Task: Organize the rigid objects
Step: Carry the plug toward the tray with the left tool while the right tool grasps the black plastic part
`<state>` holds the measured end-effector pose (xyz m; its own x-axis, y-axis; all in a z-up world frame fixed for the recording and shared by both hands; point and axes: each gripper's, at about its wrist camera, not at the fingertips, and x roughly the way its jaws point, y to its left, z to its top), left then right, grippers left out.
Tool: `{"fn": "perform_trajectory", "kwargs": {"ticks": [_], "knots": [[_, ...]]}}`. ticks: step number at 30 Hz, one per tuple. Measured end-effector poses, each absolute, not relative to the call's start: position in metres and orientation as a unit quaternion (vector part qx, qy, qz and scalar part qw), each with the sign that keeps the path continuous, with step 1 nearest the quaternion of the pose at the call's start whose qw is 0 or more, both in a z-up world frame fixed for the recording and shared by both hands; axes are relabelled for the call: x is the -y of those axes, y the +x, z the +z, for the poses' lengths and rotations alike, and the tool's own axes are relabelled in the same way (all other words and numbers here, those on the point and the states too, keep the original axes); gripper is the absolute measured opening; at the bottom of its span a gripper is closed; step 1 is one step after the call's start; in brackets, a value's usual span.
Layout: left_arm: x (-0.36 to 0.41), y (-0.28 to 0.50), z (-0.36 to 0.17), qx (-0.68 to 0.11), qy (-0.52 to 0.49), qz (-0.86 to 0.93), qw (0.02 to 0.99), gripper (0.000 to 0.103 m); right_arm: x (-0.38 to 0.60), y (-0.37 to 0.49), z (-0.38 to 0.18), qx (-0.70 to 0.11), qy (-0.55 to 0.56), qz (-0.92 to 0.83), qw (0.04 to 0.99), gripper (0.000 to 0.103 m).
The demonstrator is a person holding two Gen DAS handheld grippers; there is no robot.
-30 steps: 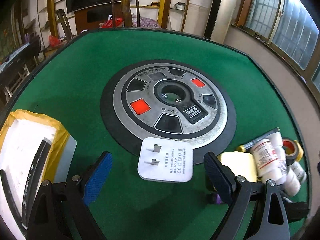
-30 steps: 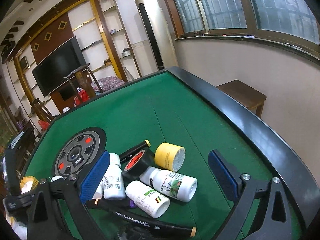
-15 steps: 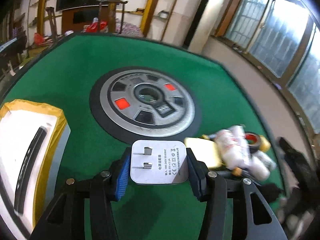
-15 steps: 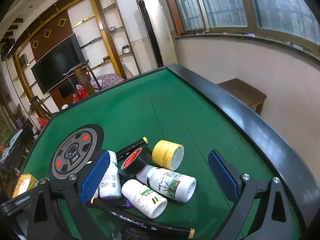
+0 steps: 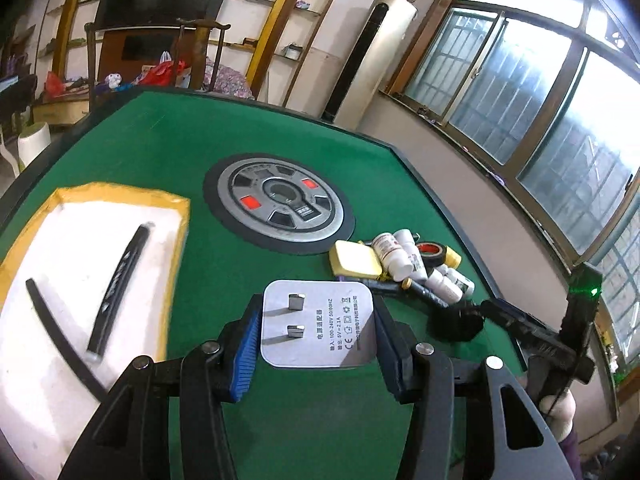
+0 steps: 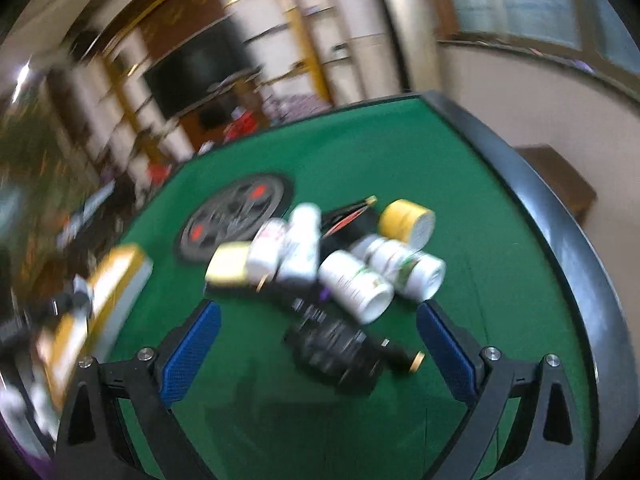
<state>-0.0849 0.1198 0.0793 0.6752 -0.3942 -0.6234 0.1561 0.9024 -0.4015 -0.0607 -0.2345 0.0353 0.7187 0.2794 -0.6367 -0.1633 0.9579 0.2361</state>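
The left claw (image 5: pixel 316 342) grips a white plug adapter (image 5: pixel 318 326) between its pads, lifted off the green table (image 5: pixel 168 152). Left of it lies a white tray (image 5: pixel 44 280). The right claw (image 6: pixel 318 346) stands wide, empty; beyond its pads lie markers (image 6: pixel 320 312), then bottles (image 6: pixel 356 284) and tape (image 6: pixel 406 222).

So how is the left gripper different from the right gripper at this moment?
The left gripper is shut on the white square power adapter, while the right gripper is open and holds nothing. The left gripper carries the adapter above the green felt table; the right gripper points at the pile of white bottles. Both have blue pads on black fingers.
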Motion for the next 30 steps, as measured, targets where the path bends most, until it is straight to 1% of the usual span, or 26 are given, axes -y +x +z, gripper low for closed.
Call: {"fn": "perform_trajectory", "kwargs": {"ticks": [2, 3, 4, 6, 11, 14, 15, 16, 18, 19, 25, 30], "knots": [[-0.128, -0.091, 0.079, -0.371, -0.163, -0.149, 0.902, 0.054, 0.221, -0.061, 0.031, -0.362, 0.03, 0.116, 0.924, 0.097], [-0.132, -0.093, 0.078, -0.369, -0.163, -0.145, 0.904, 0.054, 0.217, -0.061, 0.027, -0.366, 0.016, 0.114, 0.923, 0.09], [-0.135, -0.095, 0.078, -0.368, -0.164, -0.141, 0.904, 0.054, 0.213, -0.058, 0.023, -0.372, 0.008, 0.118, 0.921, 0.073], [-0.145, -0.099, 0.078, -0.366, -0.169, -0.131, 0.906, 0.054, 0.212, -0.052, 0.013, -0.39, 0.002, 0.121, 0.913, 0.055], [-0.172, -0.111, 0.077, -0.356, -0.178, -0.104, 0.911, 0.054, 0.214, -0.056, 0.012, -0.388, 0.006, 0.117, 0.914, 0.054], [-0.188, -0.115, 0.075, -0.351, -0.18, -0.089, 0.914, 0.054, 0.214, -0.064, 0.019, -0.384, 0.003, 0.104, 0.917, 0.049], [-0.192, -0.116, 0.073, -0.35, -0.182, -0.084, 0.915, 0.054, 0.215, -0.065, 0.021, -0.382, 0.006, 0.102, 0.919, 0.04], [-0.198, -0.117, 0.073, -0.348, -0.184, -0.078, 0.916, 0.054, 0.216, -0.068, 0.026, -0.377, 0.011, 0.098, 0.921, 0.038], [-0.21, -0.12, 0.071, -0.346, -0.187, -0.067, 0.917, 0.054, 0.216, -0.071, 0.035, -0.373, 0.018, 0.1, 0.922, 0.037], [-0.217, -0.122, 0.07, -0.345, -0.189, -0.061, 0.917, 0.054, 0.213, -0.073, 0.039, -0.369, 0.013, 0.1, 0.924, 0.028], [-0.253, -0.129, 0.068, -0.337, -0.19, -0.024, 0.922, 0.054, 0.187, -0.074, 0.058, -0.354, 0.007, 0.109, 0.929, 0.028], [-0.274, -0.12, 0.075, -0.333, -0.166, -0.002, 0.928, 0.054, 0.147, -0.07, 0.081, -0.342, 0.023, 0.167, 0.925, 0.028]]}}
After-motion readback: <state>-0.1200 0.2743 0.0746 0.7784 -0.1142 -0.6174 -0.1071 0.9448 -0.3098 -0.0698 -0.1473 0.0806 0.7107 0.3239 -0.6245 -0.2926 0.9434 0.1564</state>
